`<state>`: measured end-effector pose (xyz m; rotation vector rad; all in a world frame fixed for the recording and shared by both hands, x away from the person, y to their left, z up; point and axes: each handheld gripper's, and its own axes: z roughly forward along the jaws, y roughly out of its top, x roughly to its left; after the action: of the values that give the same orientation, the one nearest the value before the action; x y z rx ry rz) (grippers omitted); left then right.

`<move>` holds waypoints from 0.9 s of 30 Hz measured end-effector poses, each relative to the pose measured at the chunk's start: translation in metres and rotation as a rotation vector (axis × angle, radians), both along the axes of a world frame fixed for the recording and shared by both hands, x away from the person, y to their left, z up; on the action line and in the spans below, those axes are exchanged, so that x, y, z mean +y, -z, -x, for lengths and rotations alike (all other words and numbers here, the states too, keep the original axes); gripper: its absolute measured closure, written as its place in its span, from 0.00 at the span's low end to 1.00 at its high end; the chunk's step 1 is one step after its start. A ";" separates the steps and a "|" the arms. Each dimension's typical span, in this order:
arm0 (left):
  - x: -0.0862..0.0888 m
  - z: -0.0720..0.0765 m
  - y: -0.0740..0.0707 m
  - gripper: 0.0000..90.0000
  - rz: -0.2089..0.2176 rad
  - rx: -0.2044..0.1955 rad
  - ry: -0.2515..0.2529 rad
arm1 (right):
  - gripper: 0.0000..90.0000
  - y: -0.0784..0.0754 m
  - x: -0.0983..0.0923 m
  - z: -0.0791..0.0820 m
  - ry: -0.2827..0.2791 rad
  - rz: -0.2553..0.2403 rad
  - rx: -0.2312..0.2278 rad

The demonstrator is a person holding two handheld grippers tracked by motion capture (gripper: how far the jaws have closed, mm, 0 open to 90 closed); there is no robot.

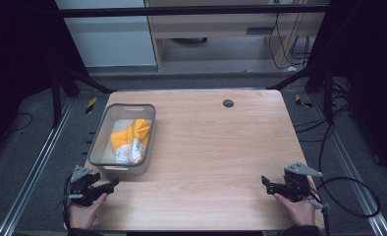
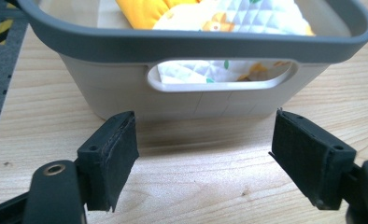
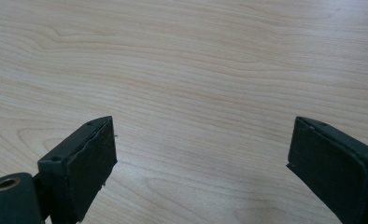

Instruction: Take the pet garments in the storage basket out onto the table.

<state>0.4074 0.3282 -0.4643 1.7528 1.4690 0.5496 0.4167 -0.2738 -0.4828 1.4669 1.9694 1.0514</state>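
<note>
Grey plastic basket w/ cut-out handle (image 2: 219, 79) sits at table's (image 1: 221, 147) left edge, holding a soft yellow-and-white quilted cloth (image 1: 131, 140); left gripper (image 2: 203, 161) jaws apart, empty, facing handle; right gripper (image 3: 201, 168) jaws apart over bare wood. Basket prob. light, stiff, smooth; grip rim or handle; cloth limp, pinch a fold.

bin (image 2: 210, 100) corners cut off; its wall hides most cloth (image 2: 210, 70) (quilted).

Lab: table (image 1: 216, 147) w/ metal frame rails (image 1: 32, 172), loose cables (image 1: 351, 189).
</note>
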 end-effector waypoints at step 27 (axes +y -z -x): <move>0.000 0.008 -0.027 0.23 0.038 -0.107 0.009 | 0.12 0.000 0.017 0.003 -0.024 0.038 -0.035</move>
<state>0.3991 0.3277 -0.4371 1.6745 1.3874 0.5981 0.4133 -0.2570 -0.4827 1.3990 1.9766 1.0376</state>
